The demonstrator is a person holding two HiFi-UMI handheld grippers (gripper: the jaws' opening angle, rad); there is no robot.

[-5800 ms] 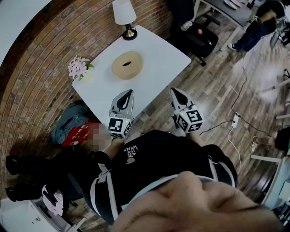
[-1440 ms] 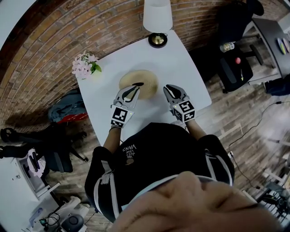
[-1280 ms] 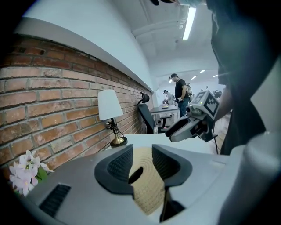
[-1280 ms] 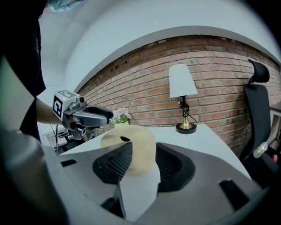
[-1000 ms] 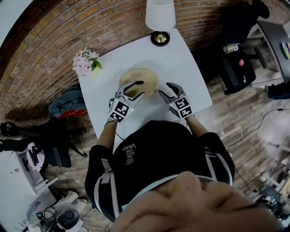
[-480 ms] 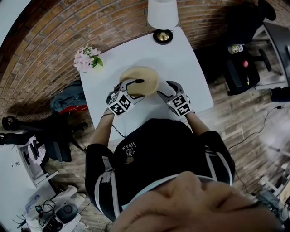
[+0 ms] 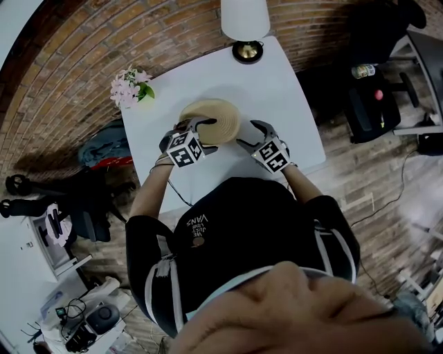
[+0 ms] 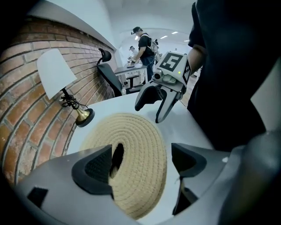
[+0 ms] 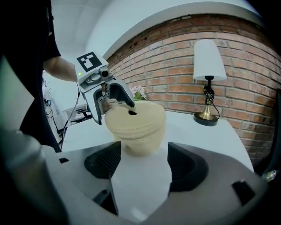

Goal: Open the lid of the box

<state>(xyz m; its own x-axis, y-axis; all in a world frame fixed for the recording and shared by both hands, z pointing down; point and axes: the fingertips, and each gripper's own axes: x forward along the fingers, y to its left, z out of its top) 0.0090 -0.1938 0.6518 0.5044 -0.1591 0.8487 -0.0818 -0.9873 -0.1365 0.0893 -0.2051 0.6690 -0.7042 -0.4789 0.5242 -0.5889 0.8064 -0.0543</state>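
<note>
A round woven rope box (image 7: pixel 211 119) with a flat lid and a small hole in the top stands mid-table. My left gripper (image 7: pixel 199 125) is at its left near edge. In the left gripper view the lid (image 8: pixel 140 149) lies between and below the spread jaws, which are opening; the pads do not press on it. In the right gripper view, one finger of the left gripper (image 9: pixel 115 99) hovers by the lid's hole. My right gripper (image 7: pixel 243 135) is at the box's right side, also opening. The box (image 9: pixel 137 125) stands ahead of its pads, which hold nothing.
The white table (image 7: pixel 284 104) carries a lamp (image 7: pixel 243 21) at its far edge and pink flowers (image 7: pixel 131 84) at the far left corner. Bags (image 7: pixel 104 148) lie on the floor to the left. A brick wall runs behind. A person (image 8: pixel 142 44) and an office chair (image 8: pixel 109 72) are beyond.
Both grippers have come forward from the table's near edge to either side of the box, and their jaws have spread wider. The box has not moved.
</note>
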